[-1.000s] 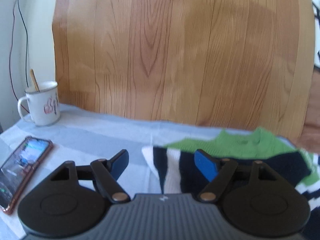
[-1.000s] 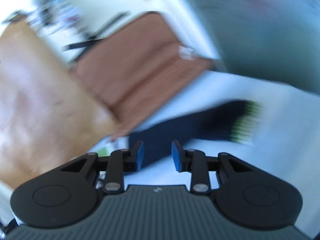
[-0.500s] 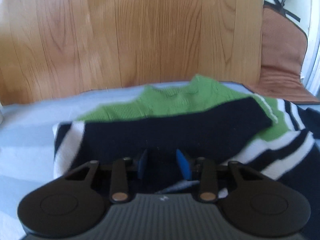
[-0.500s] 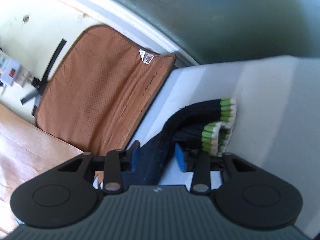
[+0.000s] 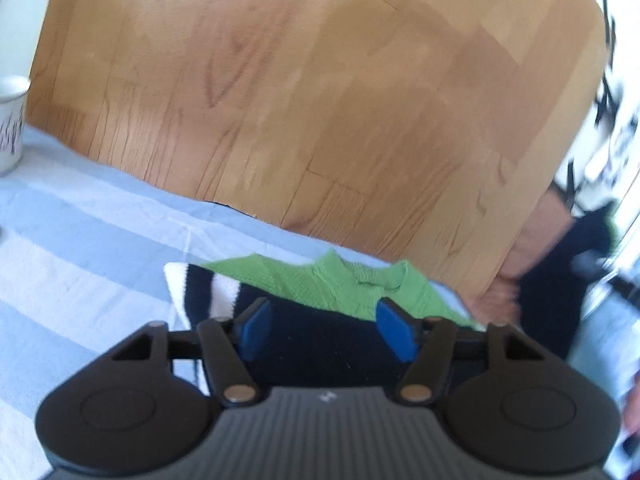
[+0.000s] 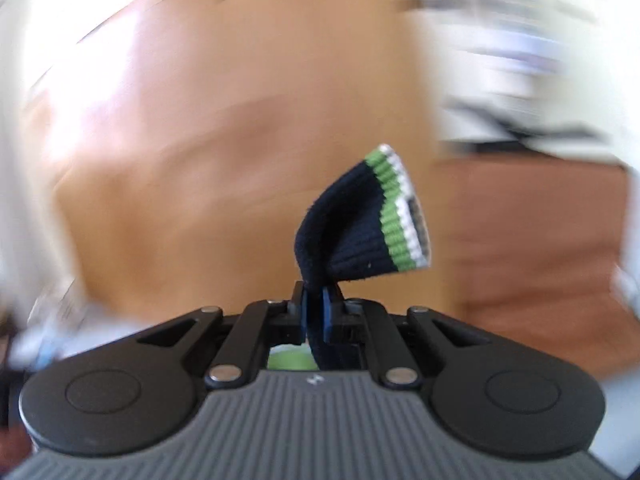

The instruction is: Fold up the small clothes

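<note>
Behind, wooden board (image 5: 320, 100); striped cloth (image 5: 80, 248).

A green, navy and white knitted sweater (image 5: 320, 284) lies on the pale blue striped cloth (image 5: 80, 248), before a wooden board (image 5: 304, 92); a white mug (image 5: 10, 124) stands far left.

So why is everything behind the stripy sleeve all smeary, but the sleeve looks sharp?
Right wrist view: the sleeve cuff is pinched in the right gripper and travels with the camera, so it stays crisp while the wooden board smears. Left wrist view: only mild blur, worst at the right edge; the left gripper looks sharp.
</note>
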Action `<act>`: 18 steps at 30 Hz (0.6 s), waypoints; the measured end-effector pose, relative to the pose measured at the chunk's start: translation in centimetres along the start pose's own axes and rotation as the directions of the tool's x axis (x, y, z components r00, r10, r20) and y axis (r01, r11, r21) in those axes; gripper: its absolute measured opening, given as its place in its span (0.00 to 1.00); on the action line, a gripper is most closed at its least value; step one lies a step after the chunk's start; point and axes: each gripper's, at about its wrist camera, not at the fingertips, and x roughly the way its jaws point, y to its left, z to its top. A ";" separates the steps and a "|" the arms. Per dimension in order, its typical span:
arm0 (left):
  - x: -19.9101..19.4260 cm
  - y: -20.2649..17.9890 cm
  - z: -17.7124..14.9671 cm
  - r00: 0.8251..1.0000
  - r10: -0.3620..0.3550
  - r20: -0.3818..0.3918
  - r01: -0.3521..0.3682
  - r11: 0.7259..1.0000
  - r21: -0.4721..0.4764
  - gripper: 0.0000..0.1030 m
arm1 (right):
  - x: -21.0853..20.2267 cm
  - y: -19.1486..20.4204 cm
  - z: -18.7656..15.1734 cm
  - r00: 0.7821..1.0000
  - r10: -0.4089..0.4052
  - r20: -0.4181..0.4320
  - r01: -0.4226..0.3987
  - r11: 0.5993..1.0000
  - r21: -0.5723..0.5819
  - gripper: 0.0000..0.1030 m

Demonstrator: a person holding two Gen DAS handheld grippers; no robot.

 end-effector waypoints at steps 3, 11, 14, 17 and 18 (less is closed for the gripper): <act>0.5 1.6 0.5 0.998 -0.059 -0.029 0.058 0.998 -0.036 0.79 | 3.4 5.8 -3.5 0.969 0.189 -0.161 -0.210 0.969 -0.130 0.16; 2.4 0.0 -0.8 0.995 -0.009 -0.100 0.014 0.999 0.052 0.75 | 0.1 -1.7 -5.9 0.989 0.119 -0.092 -0.104 0.983 0.154 0.38; 2.8 -0.9 -1.3 0.993 0.056 -0.099 -0.045 0.993 0.106 0.51 | -1.0 -6.5 -6.5 0.990 -0.090 -0.105 0.112 0.966 0.235 0.54; 3.2 -1.5 -1.5 0.989 0.113 -0.098 -0.098 0.984 0.148 0.09 | -0.2 -9.8 -7.7 0.972 -0.125 -0.197 0.181 0.937 0.298 0.64; 3.4 -1.7 -1.4 0.988 0.113 -0.105 -0.097 0.984 0.152 0.02 | 0.6 -10.5 -8.0 0.970 -0.076 -0.231 0.152 0.931 0.332 0.64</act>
